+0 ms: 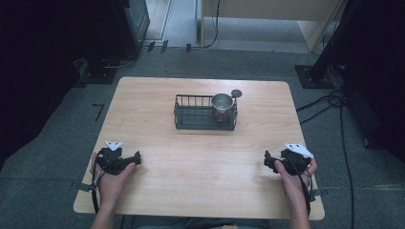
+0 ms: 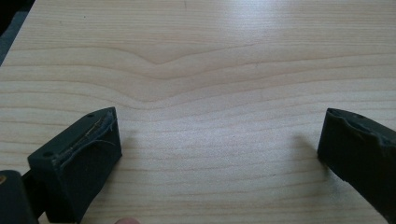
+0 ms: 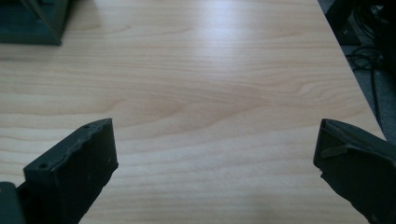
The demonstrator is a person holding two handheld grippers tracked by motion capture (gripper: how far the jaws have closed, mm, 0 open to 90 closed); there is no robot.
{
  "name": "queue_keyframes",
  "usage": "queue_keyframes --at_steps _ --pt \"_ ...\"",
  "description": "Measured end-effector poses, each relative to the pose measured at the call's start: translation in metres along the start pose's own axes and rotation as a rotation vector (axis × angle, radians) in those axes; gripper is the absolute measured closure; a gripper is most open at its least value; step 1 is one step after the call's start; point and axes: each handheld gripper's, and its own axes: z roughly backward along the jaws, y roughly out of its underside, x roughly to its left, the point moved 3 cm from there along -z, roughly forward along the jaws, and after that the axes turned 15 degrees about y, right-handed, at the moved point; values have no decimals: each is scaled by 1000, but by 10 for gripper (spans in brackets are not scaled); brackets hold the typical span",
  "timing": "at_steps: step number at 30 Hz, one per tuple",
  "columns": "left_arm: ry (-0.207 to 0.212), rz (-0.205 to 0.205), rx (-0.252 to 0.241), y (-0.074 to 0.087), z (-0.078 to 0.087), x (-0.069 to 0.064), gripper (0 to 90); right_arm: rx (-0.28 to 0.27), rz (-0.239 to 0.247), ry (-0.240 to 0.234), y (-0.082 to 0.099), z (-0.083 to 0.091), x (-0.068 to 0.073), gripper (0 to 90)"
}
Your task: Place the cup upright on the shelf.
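Both hands rest on the near edge of the wooden table [image 1: 157,191]. Left gripper [image 1: 136,159] and right gripper [image 1: 267,161] have jaws wide apart, holding nothing. Far from them, a metal cup [image 1: 222,104] stands inside the black wire basket [image 1: 193,117].

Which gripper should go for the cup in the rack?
Right, probably. The cup stands in the right end of the rack, nearer the right gripper than the left gripper. Both rest on the table, jaws open and empty.
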Motion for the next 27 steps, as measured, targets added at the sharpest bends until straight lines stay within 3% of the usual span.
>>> queue_keyframes --at_steps 13,27 --pt "0 0 1 0 0 0 0 58 -27 42 28 -1 -31 0" --pt "0 0 0 0 0 0 0 97 -8 52 49 0 -39 0"
